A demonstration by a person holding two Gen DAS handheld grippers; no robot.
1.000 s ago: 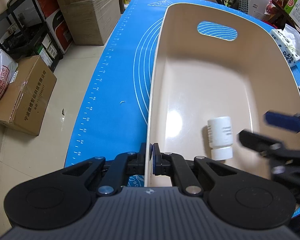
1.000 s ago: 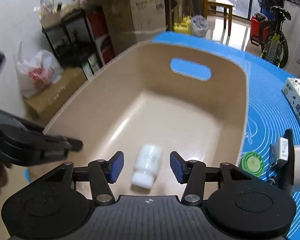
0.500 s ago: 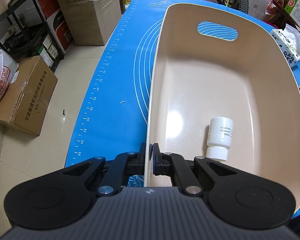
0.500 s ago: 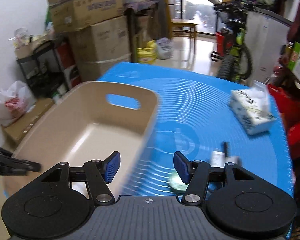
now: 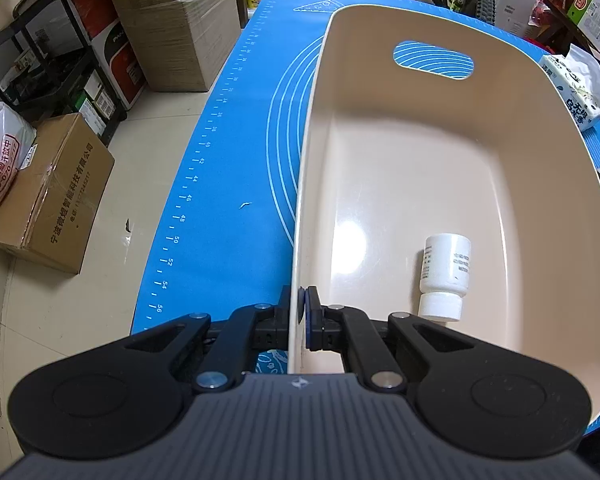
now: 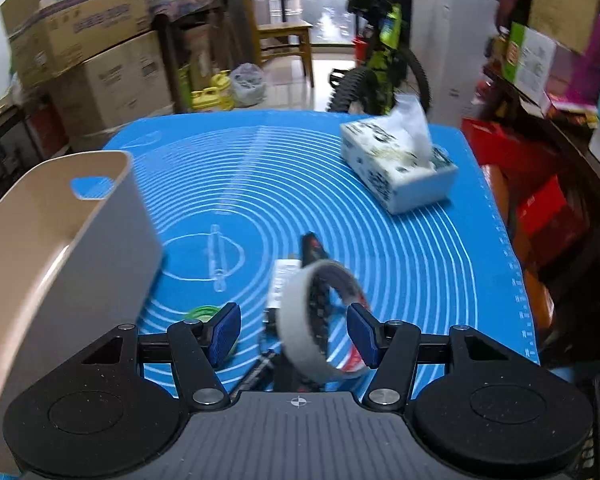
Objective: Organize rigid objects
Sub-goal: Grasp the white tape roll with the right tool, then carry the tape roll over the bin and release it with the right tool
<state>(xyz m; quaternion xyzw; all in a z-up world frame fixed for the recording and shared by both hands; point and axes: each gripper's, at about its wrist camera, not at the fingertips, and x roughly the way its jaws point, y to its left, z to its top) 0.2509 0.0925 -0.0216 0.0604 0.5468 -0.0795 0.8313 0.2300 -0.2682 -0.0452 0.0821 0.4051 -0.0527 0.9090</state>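
Left gripper (image 5: pixel 299 318) jaws clamp the beige bin's (image 5: pixel 306 184) rim; white bottle (image 5: pixel 444 274) inside.

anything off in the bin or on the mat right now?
Minor: the white bottle lies on its side on the bin floor. The tape roll stands on edge amid a loose cluster on the mat. No spills or damage.

A pale tiled floor (image 5: pixel 112 168) is crowded by stacked brown cardboard boxes (image 5: pixel 176 20) and a black metal shelf rack (image 5: pixel 52 68); a wooden chair (image 6: pixel 286 38) and a parked bicycle (image 6: pixel 380 60) are backlit by a bright glass door (image 6: pixel 320 4)
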